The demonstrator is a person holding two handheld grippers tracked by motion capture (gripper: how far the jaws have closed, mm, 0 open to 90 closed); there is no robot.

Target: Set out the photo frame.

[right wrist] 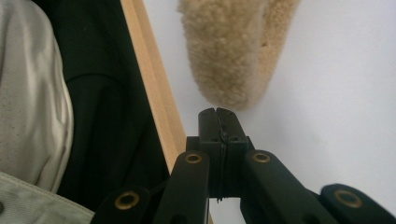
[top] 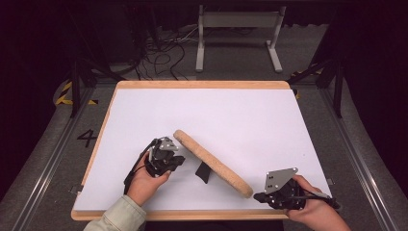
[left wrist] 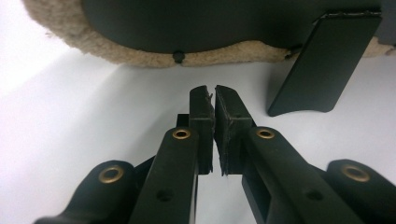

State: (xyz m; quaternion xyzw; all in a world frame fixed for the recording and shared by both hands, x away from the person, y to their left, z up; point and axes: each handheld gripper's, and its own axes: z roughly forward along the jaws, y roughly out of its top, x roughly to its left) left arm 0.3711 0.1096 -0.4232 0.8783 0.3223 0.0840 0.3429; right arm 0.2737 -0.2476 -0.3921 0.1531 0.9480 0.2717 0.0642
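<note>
A long flat panel with a tan fleece rim (top: 211, 162) stands tilted on the white table top (top: 216, 110), propped by a black stand (top: 204, 172) on my side. My left gripper (top: 179, 161) is beside the panel's left end, shut with nothing between its pads. In the left gripper view those jaws (left wrist: 214, 93) point at the fleece rim (left wrist: 140, 56) and dark back (left wrist: 187, 23), with the stand (left wrist: 322, 65) at the right. My right gripper (top: 257, 196) is shut and empty by the panel's right end. In the right gripper view its tips (right wrist: 218, 114) stop just short of the fleece (right wrist: 229, 51).
The table's wooden edge (right wrist: 154, 84) runs right beside the right gripper, with a light sleeve (right wrist: 32, 102) beyond it. Behind the table stand a white metal frame (top: 238, 21) and loose cables (top: 163, 53) on the floor.
</note>
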